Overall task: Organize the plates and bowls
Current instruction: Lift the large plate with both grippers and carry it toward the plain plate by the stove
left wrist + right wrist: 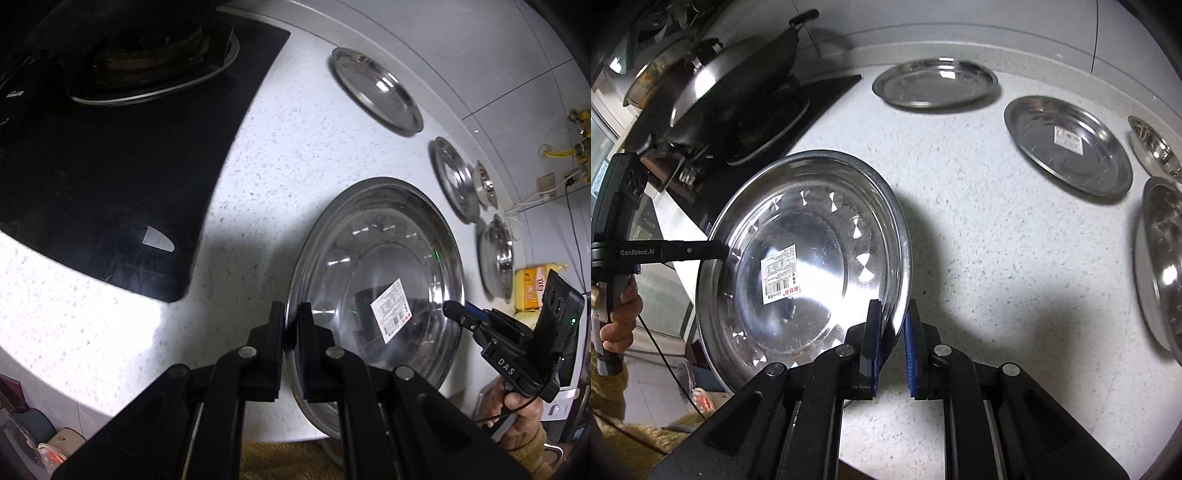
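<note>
Large steel bowl (801,266) is held at the counter's (979,258) front edge, apparently lifted and tilted. Left gripper (290,332) is clamped on its left rim; right gripper (894,332) is clamped on its right rim. Two flat plates (936,83) (1067,144) lie near the back edge. Stove (92,166) occupies the left end.
</note>
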The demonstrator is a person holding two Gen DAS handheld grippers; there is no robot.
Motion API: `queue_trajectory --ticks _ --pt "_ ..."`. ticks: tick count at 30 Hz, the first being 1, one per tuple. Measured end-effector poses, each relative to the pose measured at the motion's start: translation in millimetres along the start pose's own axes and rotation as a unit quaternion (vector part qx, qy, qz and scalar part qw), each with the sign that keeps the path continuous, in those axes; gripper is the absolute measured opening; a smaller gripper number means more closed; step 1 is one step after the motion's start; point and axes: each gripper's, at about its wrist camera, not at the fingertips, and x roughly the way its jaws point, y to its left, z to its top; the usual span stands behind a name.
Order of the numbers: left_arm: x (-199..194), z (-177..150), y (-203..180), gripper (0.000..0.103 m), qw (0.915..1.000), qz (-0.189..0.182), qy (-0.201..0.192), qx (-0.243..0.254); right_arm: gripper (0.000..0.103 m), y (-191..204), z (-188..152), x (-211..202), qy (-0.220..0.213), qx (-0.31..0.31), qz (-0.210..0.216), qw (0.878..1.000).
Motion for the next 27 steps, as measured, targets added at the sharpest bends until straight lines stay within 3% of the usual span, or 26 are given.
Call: queue_trajectory --ticks 4,10,15,21,22,24,27 --pt "16.7 -0.2 1.6 0.007 0.9998 0.017 0.006 0.002 0.011 -4.4 -0.1 10.5 0.01 0.006 -0.001 1.0" --pt "16.1 2.9 -5.4 0.008 0.999 0.03 -0.019 0.028 0.015 -11.3 -3.3 18.0 0.019 0.018 0.015 1.0" --pt "2.6 3.0 -10.9 0.008 0.9965 0.05 -0.038 0.054 0.047 -20.7 -0.5 5.8 -0.004 0.025 0.008 1.0" --pt "-24.8 12.7 -26.3 0.009 0.9933 0.061 -0.073 0.066 0.047 -39.4 3.7 -17.1 -0.032 0.026 -0.002 0.999" --pt "-27.1 16.2 -31.5 0.011 0.9931 0.06 -0.073 0.07 0.047 -42.0 5.3 -20.2 -0.038 0.026 -0.003 0.999" --pt "-29.7 22.0 -40.2 0.029 0.9929 0.057 -0.072 0.076 0.048 -48.4 9.5 -27.6 -0.048 0.027 -0.004 0.998" --pt "-29.4 37.0 -56.4 0.036 0.9924 0.05 -0.067 0.09 0.048 -52.7 18.7 -31.8 -0.06 0.031 -0.009 0.998"
